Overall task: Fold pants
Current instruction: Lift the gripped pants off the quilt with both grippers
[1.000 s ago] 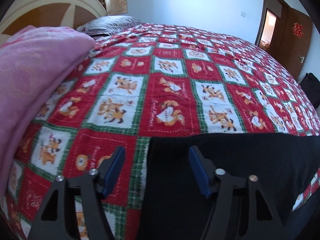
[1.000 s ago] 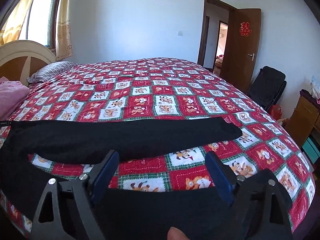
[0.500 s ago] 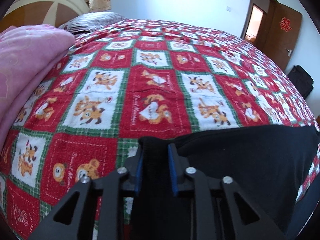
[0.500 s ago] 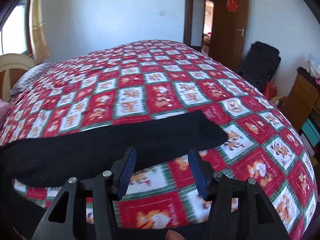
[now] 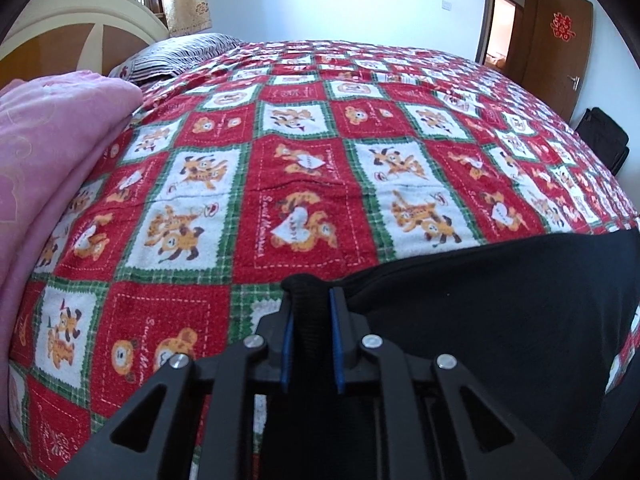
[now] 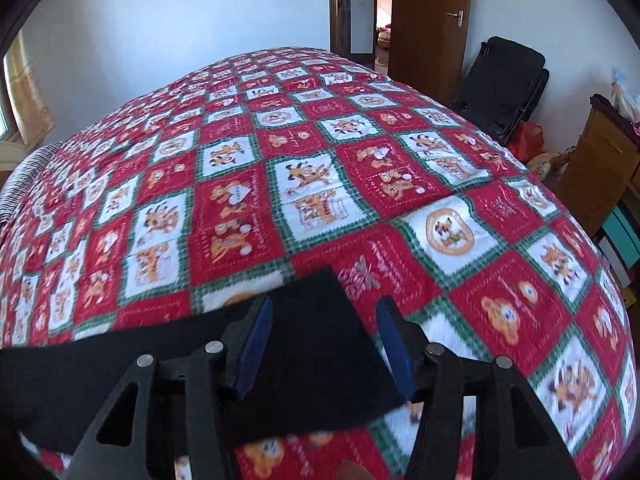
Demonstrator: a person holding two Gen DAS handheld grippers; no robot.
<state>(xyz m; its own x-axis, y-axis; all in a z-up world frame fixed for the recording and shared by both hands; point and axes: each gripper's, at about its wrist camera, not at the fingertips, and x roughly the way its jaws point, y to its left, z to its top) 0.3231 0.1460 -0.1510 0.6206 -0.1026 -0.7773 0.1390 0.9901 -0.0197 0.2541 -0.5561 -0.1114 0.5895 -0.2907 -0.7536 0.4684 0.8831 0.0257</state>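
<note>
The black pants [image 5: 500, 312] lie on a red, white and green patterned bedspread [image 5: 304, 152]. My left gripper [image 5: 310, 304] is shut on the waistband corner of the pants, with the black cloth pinched between its blue pads. In the right wrist view the far leg of the pants [image 6: 312, 344] ends in a hem between my fingers. My right gripper [image 6: 324, 316] is open and straddles that hem end, with cloth under both fingers.
A folded pink blanket [image 5: 44, 184] lies at the left and a striped pillow [image 5: 180, 54] by the headboard. A black chair [image 6: 504, 84], an open door [image 6: 428, 16] and a wooden cabinet [image 6: 600, 160] stand beyond the bed's right side.
My left gripper closed on the waistband corner. My right gripper moved right along the leg to its hem end and narrowed, still open.
</note>
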